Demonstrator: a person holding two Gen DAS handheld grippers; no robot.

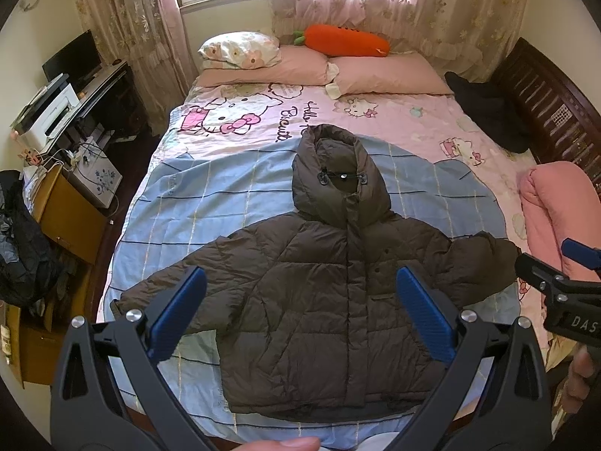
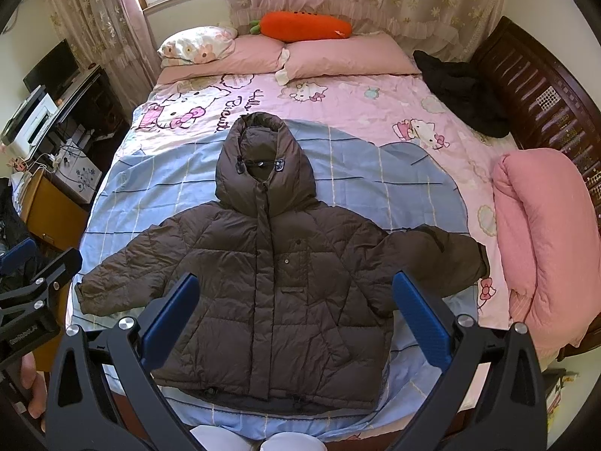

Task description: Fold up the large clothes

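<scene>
Your left gripper [image 1: 300, 312] and right gripper [image 2: 295, 310] hang wide apart, holding nothing; the jacket [image 2: 270, 282] lies flat, front up, on the bedsheet [image 2: 338, 90]; sheet reads "Hello"; right gripper marked "DAS".

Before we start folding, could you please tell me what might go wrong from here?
The puffy jacket may spring back open after each fold. Its hem overhangs the bed's near edge, so a tug could slide it off. The pink quilt beside the jacket's sleeve could crowd the right gripper.
</scene>
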